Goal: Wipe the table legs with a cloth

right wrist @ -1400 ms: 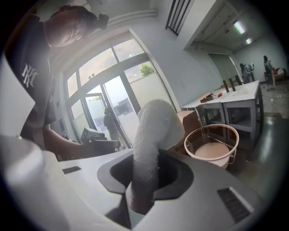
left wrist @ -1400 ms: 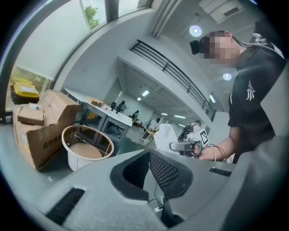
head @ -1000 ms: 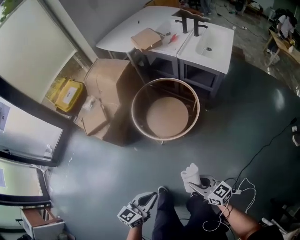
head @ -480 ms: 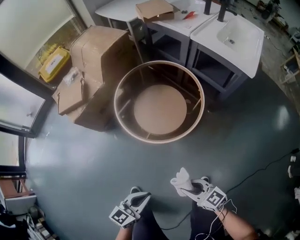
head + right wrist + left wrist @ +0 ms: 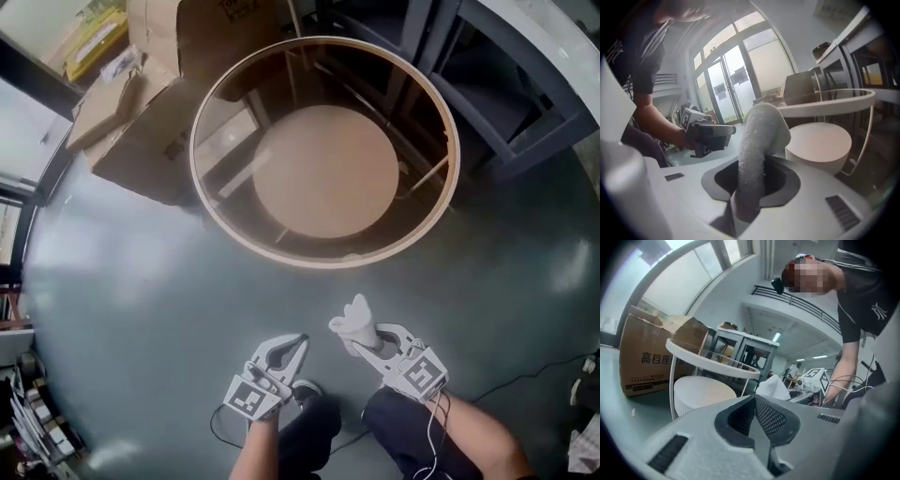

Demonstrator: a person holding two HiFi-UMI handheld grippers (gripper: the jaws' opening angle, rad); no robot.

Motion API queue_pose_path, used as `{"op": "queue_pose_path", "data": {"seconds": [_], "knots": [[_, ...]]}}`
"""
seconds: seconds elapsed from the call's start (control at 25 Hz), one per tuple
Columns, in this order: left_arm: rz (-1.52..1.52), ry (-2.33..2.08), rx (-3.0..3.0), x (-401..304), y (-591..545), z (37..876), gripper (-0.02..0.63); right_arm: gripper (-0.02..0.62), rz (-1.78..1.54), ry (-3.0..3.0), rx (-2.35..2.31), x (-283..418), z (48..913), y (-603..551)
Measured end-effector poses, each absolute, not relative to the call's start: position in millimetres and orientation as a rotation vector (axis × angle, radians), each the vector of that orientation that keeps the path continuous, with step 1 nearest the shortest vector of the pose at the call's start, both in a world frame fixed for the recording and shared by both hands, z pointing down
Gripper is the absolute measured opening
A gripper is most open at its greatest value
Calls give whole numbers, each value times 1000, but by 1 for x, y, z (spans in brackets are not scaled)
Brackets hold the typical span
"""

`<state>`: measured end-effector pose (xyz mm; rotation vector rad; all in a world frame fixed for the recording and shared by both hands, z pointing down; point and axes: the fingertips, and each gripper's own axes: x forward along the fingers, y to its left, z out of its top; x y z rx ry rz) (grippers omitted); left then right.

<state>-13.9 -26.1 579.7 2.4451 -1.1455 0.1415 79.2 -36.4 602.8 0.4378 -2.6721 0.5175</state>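
1. Head view: left tongs (image 5: 292, 345) clenched, empty; right tongs (image 5: 361, 336) just beside, grasping white fluffy cloth (image 5: 356, 315), over grey floor (image 5: 141, 309) near round wooden-rimmed glass table (image 5: 281, 255).
2. Left gripper view: jaws pressed together; thin white table leg (image 5: 671, 380) ahead.
3. Right gripper view: cloth upright between jaws.

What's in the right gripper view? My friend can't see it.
The right tool is shut on a white cloth sticking up. Behind it stand a round table with a white rim and the left tool.

Fuzzy white cloth (image 5: 759, 136) — glass-topped table (image 5: 323, 263) with pale wood rim — glossy grey floor (image 5: 141, 309)
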Motion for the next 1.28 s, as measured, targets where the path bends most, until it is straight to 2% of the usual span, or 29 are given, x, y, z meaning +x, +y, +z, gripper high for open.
{"op": "queue_pose_path", "data": {"seconds": [0.28,0.52,0.88,1.28], "knots": [[18,-1300,2483,-44,-87,698,5,91,548,-2755,469,15,734,-77],[-56,-1433,2499,-88,-110,757,5,91,467,-2776,452,-27,815,-108],[-32,-1458,2623,-101,-126,787,6,89,341,-2769,506,-87,871,-165],[2,-1431,2701,-88,-124,777,5,87,434,-2694,668,-65,882,-204]]}}
